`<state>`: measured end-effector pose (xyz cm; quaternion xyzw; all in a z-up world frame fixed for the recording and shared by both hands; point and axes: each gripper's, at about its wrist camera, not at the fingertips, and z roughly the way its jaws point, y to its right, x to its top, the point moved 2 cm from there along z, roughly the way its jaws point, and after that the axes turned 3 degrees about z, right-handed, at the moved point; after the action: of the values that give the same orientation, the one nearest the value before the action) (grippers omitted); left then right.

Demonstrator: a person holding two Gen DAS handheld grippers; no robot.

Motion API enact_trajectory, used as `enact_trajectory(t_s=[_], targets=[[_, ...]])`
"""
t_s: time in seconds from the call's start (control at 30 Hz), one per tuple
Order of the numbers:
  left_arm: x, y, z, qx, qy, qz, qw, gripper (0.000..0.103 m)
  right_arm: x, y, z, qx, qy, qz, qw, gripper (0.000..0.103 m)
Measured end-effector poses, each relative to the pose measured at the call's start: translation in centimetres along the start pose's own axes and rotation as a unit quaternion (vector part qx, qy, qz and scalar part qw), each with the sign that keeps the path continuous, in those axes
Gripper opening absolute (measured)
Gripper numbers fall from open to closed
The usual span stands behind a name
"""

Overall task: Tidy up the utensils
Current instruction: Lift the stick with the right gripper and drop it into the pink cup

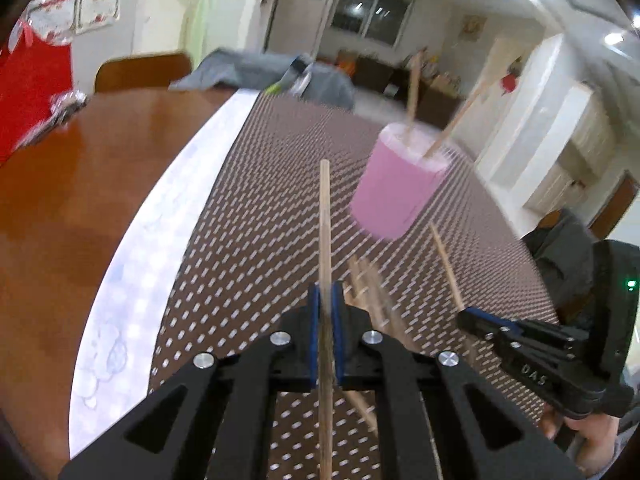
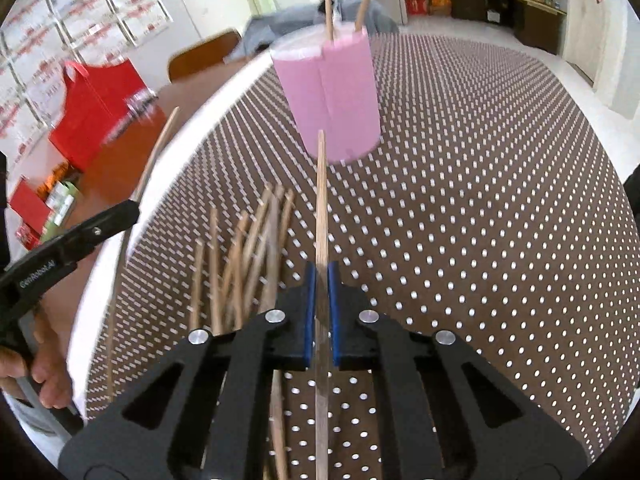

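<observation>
Between the blue-padded jaws of the left gripper (image 1: 325, 320) ran a single wooden chopstick (image 1: 325, 220), pinched along its length so that its blunt tip pointed forward over the worktop (image 1: 60, 184); the jaws were closed tight on it. Likewise the right gripper (image 2: 321, 312) had its jaws clamped on another chopstick (image 2: 321, 200), a thin, pale, straight stick whose far end reached toward the pink cup (image 2: 332, 96). That cup, a smooth matte cylinder with a visible seam down its side, stood upright toward the far edge of the brown mat (image 2: 480, 200) dotted with small white marks, and two chopsticks (image 2: 329, 0) already leaned out of its top. A loose, crisscrossed pile of chopsticks (image 2: 248, 256) lay on the mat near its left edge, just beside the right gripper. Beyond the mat's pale border the worktop showed glossy reddish-brown wood, with a red bag (image 2: 96, 108) resting toward its far left.
</observation>
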<state>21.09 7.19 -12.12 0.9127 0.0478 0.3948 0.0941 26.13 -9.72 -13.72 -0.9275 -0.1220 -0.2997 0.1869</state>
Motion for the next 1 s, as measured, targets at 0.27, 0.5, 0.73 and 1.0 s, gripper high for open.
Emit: enact_trajectory(t_s=[0.27,0.5,0.73,1.0], targets=[[2.3,4.1,-2.0,-0.057,0.077,0.04,0.9946,0.006,1.9,0.5,-4.0,0.039,0.074,0.005,0.996,0.007],[4.7,7.2,-2.4,-0.09,0.155,0.074,0.981,0.006,3.4,-0.2,-7.1,0.059,0.144,0.01,0.988,0.007],[7.7,7.9,-1.6,-0.108,0.246,0.073,0.9605,0.006,6.2,-1.2,-8.9,0.069,0.221,0.018,0.973,0.007],[11.2,8.5,-0.7,-0.096,0.34,0.065,0.9334,0.006,9.9,-1.8,-9.1,0.057,0.315,0.011,0.947,0.007]])
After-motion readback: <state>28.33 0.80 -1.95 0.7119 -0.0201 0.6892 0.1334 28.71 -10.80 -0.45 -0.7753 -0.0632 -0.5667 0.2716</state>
